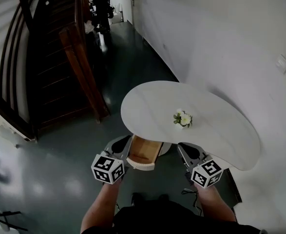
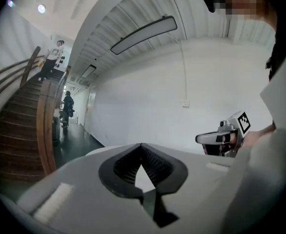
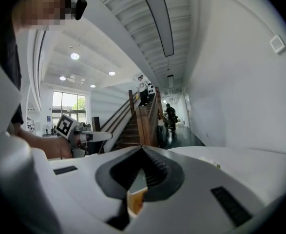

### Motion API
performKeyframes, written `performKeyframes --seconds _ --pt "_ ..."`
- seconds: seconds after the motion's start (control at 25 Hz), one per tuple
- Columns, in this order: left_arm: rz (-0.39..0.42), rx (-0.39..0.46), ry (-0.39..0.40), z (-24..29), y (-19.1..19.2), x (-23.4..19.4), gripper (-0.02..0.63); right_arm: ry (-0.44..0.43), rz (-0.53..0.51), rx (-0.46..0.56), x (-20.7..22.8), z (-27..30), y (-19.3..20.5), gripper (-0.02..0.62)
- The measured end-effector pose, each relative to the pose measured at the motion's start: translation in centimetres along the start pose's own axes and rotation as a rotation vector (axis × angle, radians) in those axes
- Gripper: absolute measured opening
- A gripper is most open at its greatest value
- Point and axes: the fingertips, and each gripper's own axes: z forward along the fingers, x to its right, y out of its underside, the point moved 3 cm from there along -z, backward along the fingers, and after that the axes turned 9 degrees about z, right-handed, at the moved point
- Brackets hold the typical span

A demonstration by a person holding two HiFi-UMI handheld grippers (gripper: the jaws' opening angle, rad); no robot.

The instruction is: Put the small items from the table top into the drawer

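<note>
1. Dark green floor (image 1: 60,165) ran down the hallway, with a wooden staircase (image 1: 60,57) at the upper left of the head view and a white wall along the right.
2. A white desk (image 1: 220,130) sat at centre right, and a small bunch of white flowers (image 1: 182,118) stood near the middle of its top.
3. A wooden drawer (image 1: 143,152) stood pulled open under the desk's lower edge, between the two grippers.
4. The left gripper (image 1: 124,143) hung just left of the drawer, its jaws pressed together on nothing.
5. The right gripper (image 1: 184,150) hung just right of the drawer, its jaws likewise together and empty.
</note>
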Motion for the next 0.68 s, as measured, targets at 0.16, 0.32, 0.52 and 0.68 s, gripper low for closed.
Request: performKeyframes --seconds 0.16,0.32,0.52,0.68 --pt "0.005 0.028 -0.016 -0.3 -0.2 -1.2 0.011 0.025 -0.020 -0.011 -0.4 0.5 0.1 0.011" --pt "0.012 0.022 -0.020 -0.7 0.1 -1.7 0.011 0.030 -0.015 -0.011 -0.6 0.8 0.2 0.011" --pt "0.004 0.024 -0.032 -1.0 0.7 -2.5 0.011 0.027 -0.001 -0.003 -0.7 1.4 0.5 0.011" --pt "0.010 0.032 -0.045 -1.1 0.4 -3.2 0.011 0.020 0.005 0.002 -0.8 1.9 0.4 0.011"
